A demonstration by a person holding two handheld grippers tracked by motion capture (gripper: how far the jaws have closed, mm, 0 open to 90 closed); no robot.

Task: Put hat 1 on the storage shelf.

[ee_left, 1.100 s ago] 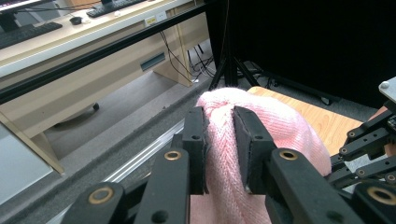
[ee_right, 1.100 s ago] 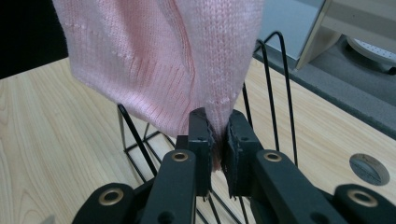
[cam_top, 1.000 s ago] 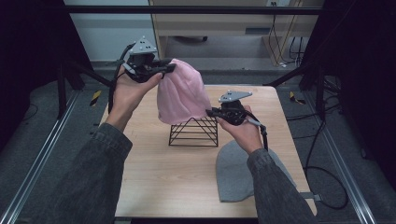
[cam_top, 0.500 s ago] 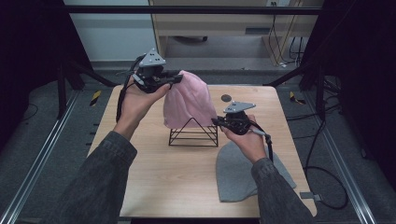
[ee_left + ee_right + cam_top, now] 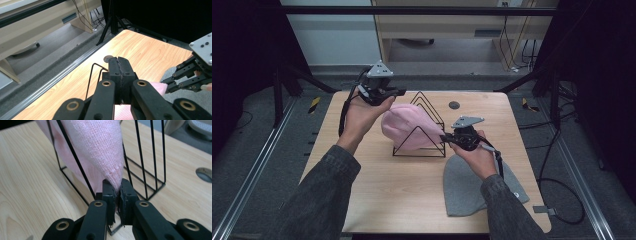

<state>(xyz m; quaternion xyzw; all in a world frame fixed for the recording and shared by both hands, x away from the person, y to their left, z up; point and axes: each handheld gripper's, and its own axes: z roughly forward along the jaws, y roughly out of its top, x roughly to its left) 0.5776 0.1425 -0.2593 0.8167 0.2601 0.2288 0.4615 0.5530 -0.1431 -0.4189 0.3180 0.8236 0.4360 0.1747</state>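
A grey hat [image 5: 477, 185] lies nearest on the worktop [image 5: 402, 190]. The right tool [image 5: 446, 138] pinches the pink hat [image 5: 404, 127] inside the wire rack [image 5: 432, 150]. At ten o'clock, the left tool [image 5: 398, 92] is clenched, empty.

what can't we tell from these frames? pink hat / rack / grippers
- Left gripper: jaws shut; its own view doesn't show whether knit is pinched, and in the high view the hand covers the tips.
- Pink hat: the far side is hidden by its own bulk in the high view.
- Rack: top cut off by the edge of the right gripper view.
- Grey hat: partly under the right forearm in the high view.
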